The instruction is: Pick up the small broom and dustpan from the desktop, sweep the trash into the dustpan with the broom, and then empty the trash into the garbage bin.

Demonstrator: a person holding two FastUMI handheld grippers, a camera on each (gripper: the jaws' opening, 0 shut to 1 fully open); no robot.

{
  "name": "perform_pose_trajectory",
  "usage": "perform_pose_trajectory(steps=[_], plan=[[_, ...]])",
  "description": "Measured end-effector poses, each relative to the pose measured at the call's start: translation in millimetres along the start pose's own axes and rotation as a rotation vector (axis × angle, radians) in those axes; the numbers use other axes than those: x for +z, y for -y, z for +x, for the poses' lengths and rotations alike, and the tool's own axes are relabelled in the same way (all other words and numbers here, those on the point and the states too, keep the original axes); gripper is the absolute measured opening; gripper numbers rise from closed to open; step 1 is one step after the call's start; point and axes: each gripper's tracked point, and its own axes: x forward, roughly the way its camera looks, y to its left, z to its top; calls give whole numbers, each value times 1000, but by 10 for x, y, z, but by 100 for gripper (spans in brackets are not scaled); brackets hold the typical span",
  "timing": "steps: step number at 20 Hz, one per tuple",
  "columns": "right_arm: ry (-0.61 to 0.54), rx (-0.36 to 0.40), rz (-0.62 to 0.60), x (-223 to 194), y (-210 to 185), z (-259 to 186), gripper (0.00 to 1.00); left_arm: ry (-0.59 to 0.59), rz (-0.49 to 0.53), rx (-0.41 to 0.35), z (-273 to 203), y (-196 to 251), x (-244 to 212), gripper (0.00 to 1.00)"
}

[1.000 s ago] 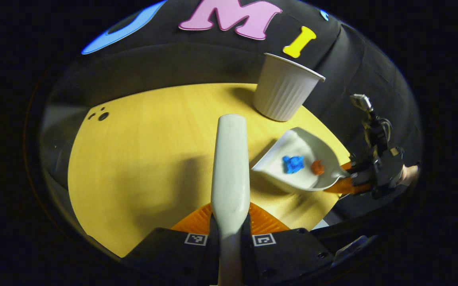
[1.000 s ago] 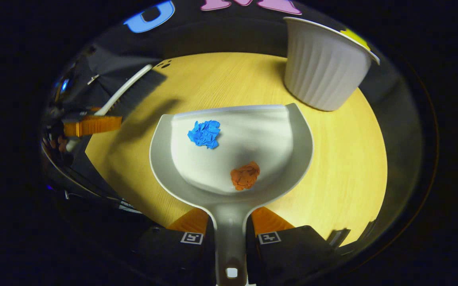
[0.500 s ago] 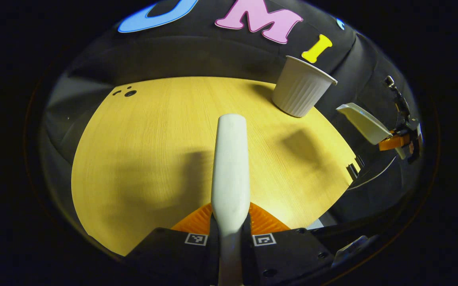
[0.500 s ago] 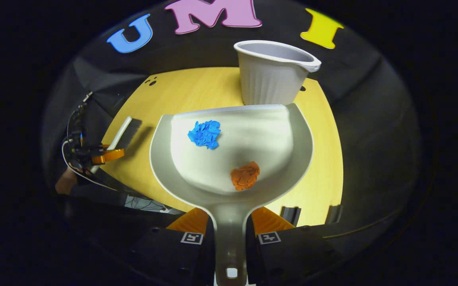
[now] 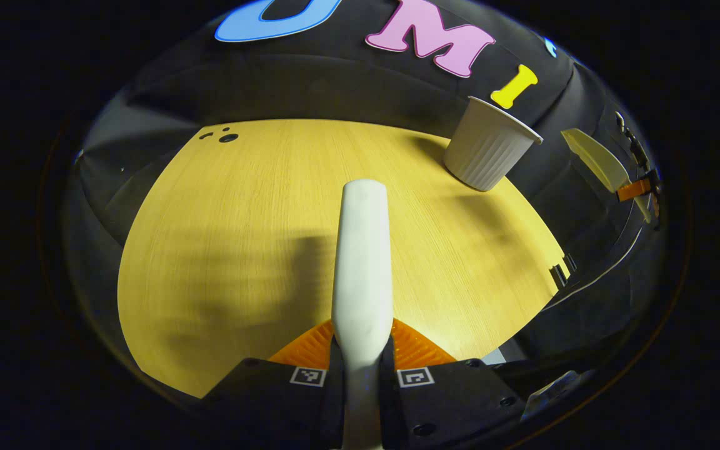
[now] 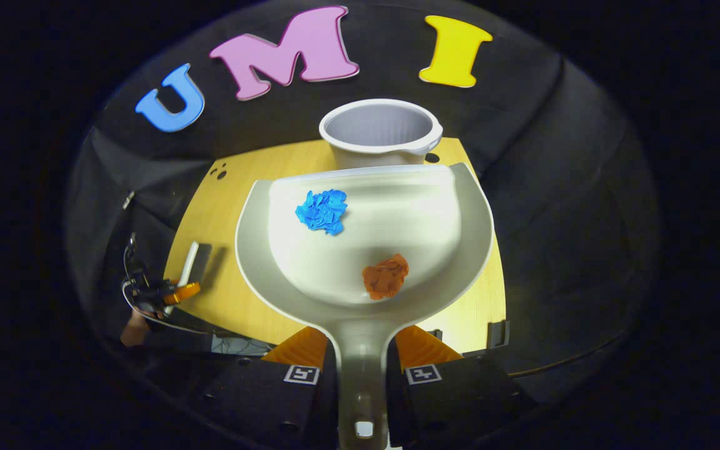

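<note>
The right gripper (image 6: 361,362) clamps the handle of the pale grey plastic dustpan (image 6: 472,237). A crumpled blue paper scrap (image 6: 322,210) lies at 11 o'clock in the pan; a crumpled orange paper scrap (image 6: 385,276) lies near the handle. The white ribbed plastic garbage bin (image 6: 380,130) stands at 12 o'clock, just beyond the pan's lip. The left gripper (image 5: 361,365) grips the white-handled small broom (image 5: 363,262) above the yellow wooden desktop (image 5: 241,219). No legible brand or label is visible.

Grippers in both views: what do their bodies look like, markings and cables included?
Each gripper, left gripper and right gripper, has a black body bearing two small square black-and-white markers beside its fingers. Seen from afar, the left one trails thin dark cables.
</note>
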Motion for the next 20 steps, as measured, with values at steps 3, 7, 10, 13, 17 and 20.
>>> perform_pose_trajectory(steps=[3, 7, 10, 13, 17, 20], plan=[[80, -20, 43, 315, 67, 138, 35, 18, -44, -11, -75, -31, 54, 27], [144, -90, 16, 613, 289, 295, 35, 44, -68, 3, -112, 3, 241, 27], [177, -148, -17, 839, 411, 432, 35, 64, -95, 9, -158, -46, 368, 25], [200, -225, -33, 1074, 594, 726, 35, 67, -139, -1, -138, -44, 423, 27], [188, -264, -99, 1309, 560, 1143, 35, 65, -146, 10, -173, -52, 455, 27], [179, -344, -234, 1402, 665, 1294, 35, 69, -167, 47, -172, -105, 504, 26]])
